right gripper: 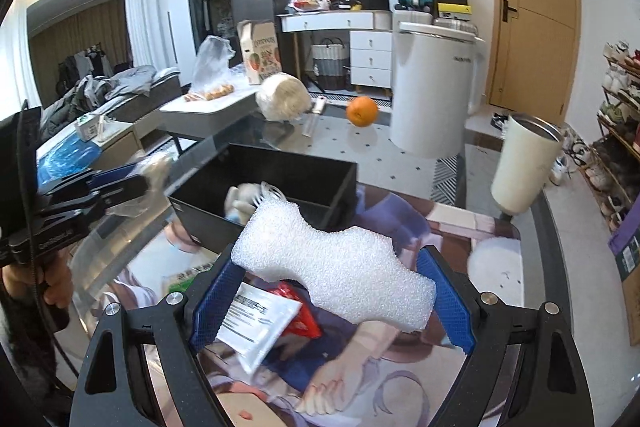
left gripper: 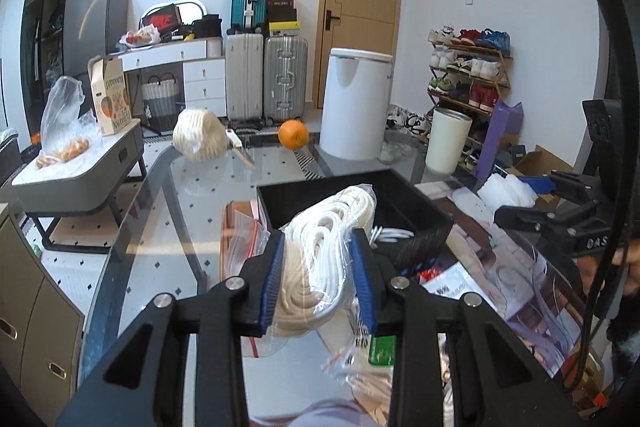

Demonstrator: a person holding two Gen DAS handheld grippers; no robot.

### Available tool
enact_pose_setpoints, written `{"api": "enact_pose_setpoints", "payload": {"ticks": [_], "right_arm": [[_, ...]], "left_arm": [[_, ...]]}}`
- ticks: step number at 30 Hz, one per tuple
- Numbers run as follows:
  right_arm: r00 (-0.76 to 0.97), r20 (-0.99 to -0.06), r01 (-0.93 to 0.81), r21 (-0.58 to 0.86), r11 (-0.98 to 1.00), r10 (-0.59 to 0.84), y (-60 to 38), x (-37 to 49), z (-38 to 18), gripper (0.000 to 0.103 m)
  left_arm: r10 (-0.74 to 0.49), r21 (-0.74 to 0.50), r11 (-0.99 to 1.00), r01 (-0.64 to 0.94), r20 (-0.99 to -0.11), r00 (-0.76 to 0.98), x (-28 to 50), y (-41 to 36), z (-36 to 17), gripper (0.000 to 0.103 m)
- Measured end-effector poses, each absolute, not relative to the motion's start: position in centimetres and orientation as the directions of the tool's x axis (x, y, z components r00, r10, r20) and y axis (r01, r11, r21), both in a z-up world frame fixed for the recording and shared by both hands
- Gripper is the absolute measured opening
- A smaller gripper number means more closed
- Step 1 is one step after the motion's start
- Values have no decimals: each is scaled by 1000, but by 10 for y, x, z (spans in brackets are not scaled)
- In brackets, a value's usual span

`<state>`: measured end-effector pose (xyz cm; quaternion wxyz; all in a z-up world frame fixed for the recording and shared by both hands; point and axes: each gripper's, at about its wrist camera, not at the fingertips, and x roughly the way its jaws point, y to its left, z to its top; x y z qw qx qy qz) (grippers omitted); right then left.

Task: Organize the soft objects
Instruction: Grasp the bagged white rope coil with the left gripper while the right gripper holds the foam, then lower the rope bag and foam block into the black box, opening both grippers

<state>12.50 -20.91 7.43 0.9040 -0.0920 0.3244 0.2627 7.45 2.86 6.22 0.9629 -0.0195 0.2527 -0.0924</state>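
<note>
My left gripper (left gripper: 319, 281) is shut on a clear bag of white and cream rope coils (left gripper: 324, 255), held above the table in front of the black bin (left gripper: 320, 193). My right gripper (right gripper: 330, 293) is shut on a white foam piece (right gripper: 332, 263), held above the table just short of the black bin (right gripper: 280, 171), which holds some white soft items (right gripper: 256, 197). The left gripper also shows at the left of the right wrist view (right gripper: 132, 183). A second cream rope bundle (left gripper: 200, 139) lies at the table's far edge.
On the glass table stand an orange (left gripper: 294, 134), a knife (left gripper: 240, 147), a white kettle-like appliance (right gripper: 434, 87) and a cream tumbler (right gripper: 524, 163). Zip bags (left gripper: 244, 239) and a white packet (right gripper: 256, 319) lie near me on a printed mat (right gripper: 460, 227).
</note>
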Motion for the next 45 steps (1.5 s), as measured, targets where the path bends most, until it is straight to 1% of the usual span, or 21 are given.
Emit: {"api": "enact_pose_setpoints", "payload": {"ticks": [5,14,28,40,42,45], "right_arm": [[642,-631,-565,-6,825,435,-193,129,79,89],[612,-653,-611,-32,791,447,-162,152,76,89],[589,-675,-623,-30,781,444,-149,182,69,89],[580,-690,-629,-40,776,434,-141,197,63,89],[577,-691,-631,-39,775,435,-141,198,63,89],[575,-694,-633,-42,773,433,-139,200,62,89]], "left_arm": [[-190,-84,982,171,-485,854,90,26,63,31],[-200,-82,980,184,-503,841,117,20,60,31],[-204,-56,977,206,-535,820,154,4,49,31],[-194,-21,974,227,-599,777,172,-5,31,32],[-186,-12,974,226,-611,769,175,-7,28,34],[-198,-30,973,228,-617,762,175,-6,27,42]]}}
